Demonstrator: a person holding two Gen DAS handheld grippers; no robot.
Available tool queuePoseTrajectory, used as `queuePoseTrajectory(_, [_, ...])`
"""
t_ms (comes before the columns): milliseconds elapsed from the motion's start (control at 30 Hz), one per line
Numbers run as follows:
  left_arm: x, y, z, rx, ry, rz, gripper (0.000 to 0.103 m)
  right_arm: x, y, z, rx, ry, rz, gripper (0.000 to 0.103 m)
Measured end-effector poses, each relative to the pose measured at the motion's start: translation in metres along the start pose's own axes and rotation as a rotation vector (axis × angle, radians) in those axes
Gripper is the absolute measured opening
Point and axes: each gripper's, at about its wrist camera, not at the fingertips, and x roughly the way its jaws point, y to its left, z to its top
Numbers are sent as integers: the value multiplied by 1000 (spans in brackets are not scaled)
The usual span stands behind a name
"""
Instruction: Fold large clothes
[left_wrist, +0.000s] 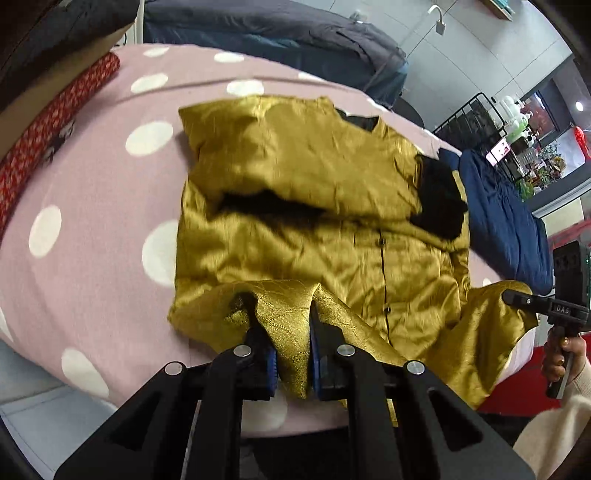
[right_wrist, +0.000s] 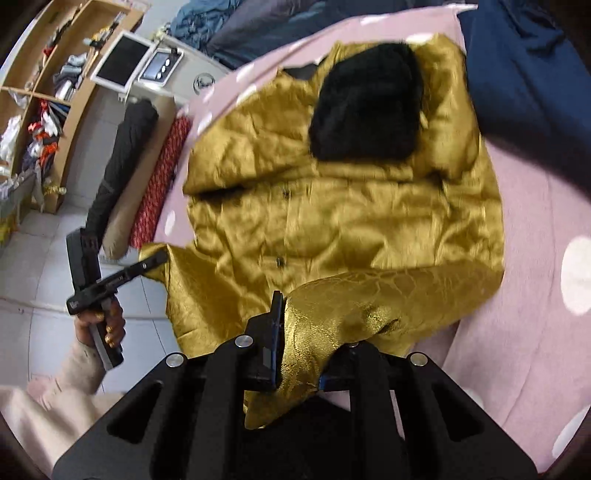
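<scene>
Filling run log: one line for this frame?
fold | left gripper shut on gold jacket hem | right gripper likewise | polka-dot bedspread

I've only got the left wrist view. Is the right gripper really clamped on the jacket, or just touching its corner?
Observer: Clamped. The right wrist view shows the right gripper with its jaws closed on a bunched fold of the gold jacket.
Operator: What's past the bed on my left?
Observer: A wooden shelf unit crammed with clutter.
Operator: Anything else there?
Observer: A white-framed tablet, screen dark.
</scene>
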Motion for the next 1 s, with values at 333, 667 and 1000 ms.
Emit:
queuePoseTrajectory(333, [-3, 41, 87, -82, -95, 99, 13, -39, -20, 89, 101, -175, -20, 15])
queuePoseTrajectory(667, [22, 57, 143, -186, -73, 105, 13, -49, -63, 158, 300, -258, 25, 15])
queuePoseTrajectory(1000, [57, 65, 213, -258, -46, 67, 13, -28, -100, 213, 500, -267, 79, 15])
